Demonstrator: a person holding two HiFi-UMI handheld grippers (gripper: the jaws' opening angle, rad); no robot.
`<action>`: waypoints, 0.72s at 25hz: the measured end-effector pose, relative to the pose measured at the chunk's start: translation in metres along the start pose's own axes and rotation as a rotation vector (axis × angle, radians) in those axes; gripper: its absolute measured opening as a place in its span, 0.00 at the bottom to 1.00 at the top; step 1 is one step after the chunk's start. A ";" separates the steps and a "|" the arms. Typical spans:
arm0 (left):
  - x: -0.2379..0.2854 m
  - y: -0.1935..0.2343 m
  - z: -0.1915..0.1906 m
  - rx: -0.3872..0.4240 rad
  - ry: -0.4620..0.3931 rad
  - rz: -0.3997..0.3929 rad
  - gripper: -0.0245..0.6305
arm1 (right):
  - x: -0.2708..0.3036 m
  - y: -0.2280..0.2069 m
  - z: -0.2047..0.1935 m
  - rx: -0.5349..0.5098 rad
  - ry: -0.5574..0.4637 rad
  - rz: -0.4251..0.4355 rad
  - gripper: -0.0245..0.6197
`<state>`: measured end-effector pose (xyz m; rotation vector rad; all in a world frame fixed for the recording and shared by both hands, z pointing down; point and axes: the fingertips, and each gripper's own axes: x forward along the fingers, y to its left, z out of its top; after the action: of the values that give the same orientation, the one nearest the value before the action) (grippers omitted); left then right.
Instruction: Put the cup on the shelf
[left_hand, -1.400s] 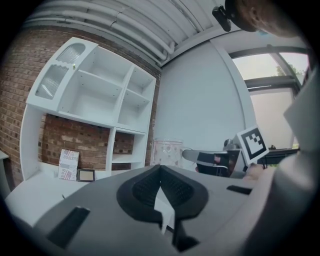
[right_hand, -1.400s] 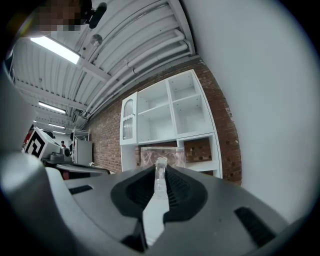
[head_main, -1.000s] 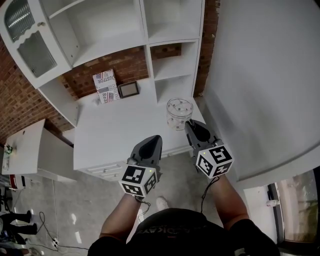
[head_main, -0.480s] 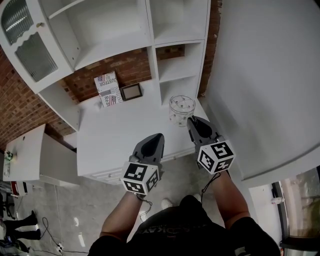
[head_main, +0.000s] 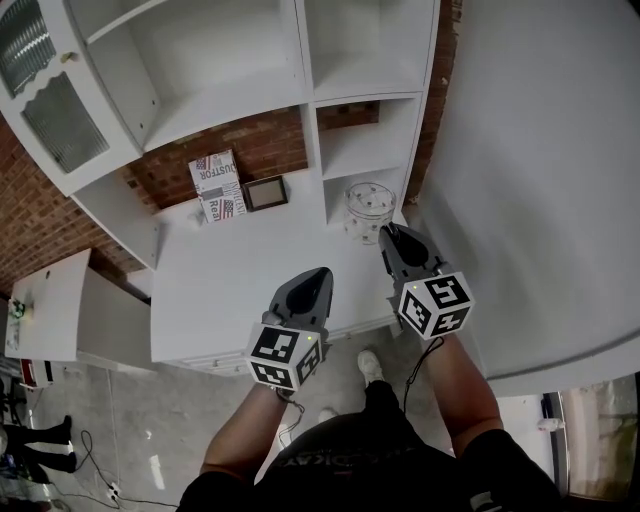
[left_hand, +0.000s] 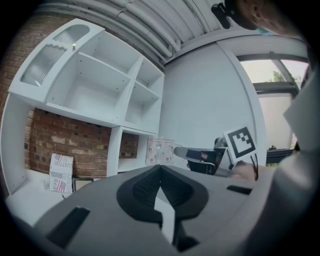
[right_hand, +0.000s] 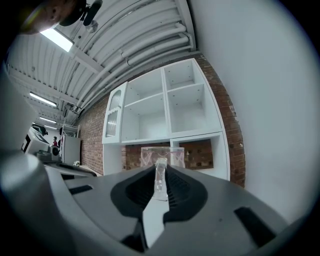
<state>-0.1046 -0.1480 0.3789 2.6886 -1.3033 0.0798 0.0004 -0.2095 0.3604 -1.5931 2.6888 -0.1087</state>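
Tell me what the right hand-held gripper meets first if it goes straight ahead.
Probably the shelf's lowest right cubby: the right hand-held gripper, shut on the cup handle, points into that opening, though depth is unclear.

On my head feed a printed cardboard box (head_main: 216, 186) stands at about eleven o'clock, on the far edge of a white countertop (head_main: 240, 270), its back to a red brick wall (head_main: 262, 148). At the box's three o'clock, just beside it, a small dark picture frame (head_main: 265, 192) also leans at the bricks. Up at ten o'clock I see a cabinet door with ribbed glass panes (head_main: 45, 95). A low white table (head_main: 45, 305) sits at nine o'clock; the small item on its far edge I can't make out. Grey floor (head_main: 150, 420) shows at seven o'clock, where a thin cable (head_main: 92, 482) trails. A plain white wall (head_main: 540, 150) fills three o'clock. The left gripper view shows a window (left_hand: 280, 125) at three o'clock.
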 end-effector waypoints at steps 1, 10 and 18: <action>0.009 0.004 0.002 -0.003 -0.001 0.005 0.04 | 0.009 -0.007 0.002 -0.003 0.002 0.004 0.09; 0.093 0.034 0.006 -0.012 0.006 0.036 0.04 | 0.083 -0.079 0.004 -0.021 0.009 0.025 0.09; 0.157 0.056 0.009 -0.015 0.004 0.049 0.04 | 0.135 -0.127 0.001 -0.022 0.010 0.041 0.09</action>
<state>-0.0512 -0.3050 0.3941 2.6437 -1.3629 0.0807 0.0467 -0.3891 0.3706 -1.5455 2.7380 -0.0873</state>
